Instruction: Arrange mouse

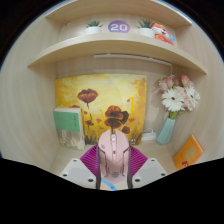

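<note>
We see the gripper (114, 165) at the bottom centre of the frame, its fingers closed on a pale pink mouse (114, 155).

The magenta pads (93, 160) press against both sides of the mouse, which stands nose-up between them, lifted in front of a light wooden desk (45, 158). Behind the mouse we find a yellow picture of flowers (85, 100) leaning against the back wall at the centre. Left of it stands a green book (69, 127). To the right a teal vase (166, 129) holds pink and white flowers (178, 95), and an orange card (187, 152) leans just below it. On the shelf (110, 48) across the upper part of the frame we make out a small potted plant (93, 27) at the left, a round purple tag marked 20 (119, 27) in the middle, and another small plant (147, 27) with a coloured box (165, 35) at the right.
</note>
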Tool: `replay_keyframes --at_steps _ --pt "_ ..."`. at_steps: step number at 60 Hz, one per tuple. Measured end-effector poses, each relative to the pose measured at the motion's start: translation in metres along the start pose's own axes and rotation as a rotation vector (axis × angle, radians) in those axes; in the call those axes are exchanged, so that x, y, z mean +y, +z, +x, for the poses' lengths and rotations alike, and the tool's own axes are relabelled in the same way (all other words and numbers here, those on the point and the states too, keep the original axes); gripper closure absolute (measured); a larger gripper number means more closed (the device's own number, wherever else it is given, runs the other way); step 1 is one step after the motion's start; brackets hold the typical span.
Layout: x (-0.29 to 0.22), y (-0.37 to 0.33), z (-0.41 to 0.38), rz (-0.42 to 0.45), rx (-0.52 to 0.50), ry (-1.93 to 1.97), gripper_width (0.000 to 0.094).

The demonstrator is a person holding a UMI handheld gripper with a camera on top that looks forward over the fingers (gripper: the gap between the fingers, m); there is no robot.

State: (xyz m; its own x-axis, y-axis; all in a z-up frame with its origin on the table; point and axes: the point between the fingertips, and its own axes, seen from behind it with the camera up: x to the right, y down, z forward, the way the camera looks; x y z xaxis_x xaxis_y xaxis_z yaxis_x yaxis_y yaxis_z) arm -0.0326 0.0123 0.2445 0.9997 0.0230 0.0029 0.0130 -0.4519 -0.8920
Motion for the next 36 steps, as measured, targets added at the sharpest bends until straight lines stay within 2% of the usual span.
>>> replay_keyframes --at_steps 9,19,36 --pt "0.087 0.016 -0.064 -0.139 -0.055 -0.014 0.0579" --pt "0.195 0.031 -0.077 -0.305 -0.032 -0.017 0.0577" --pt "0.262 0.043 -0.081 -0.399 -0.014 -0.061 0.0573"
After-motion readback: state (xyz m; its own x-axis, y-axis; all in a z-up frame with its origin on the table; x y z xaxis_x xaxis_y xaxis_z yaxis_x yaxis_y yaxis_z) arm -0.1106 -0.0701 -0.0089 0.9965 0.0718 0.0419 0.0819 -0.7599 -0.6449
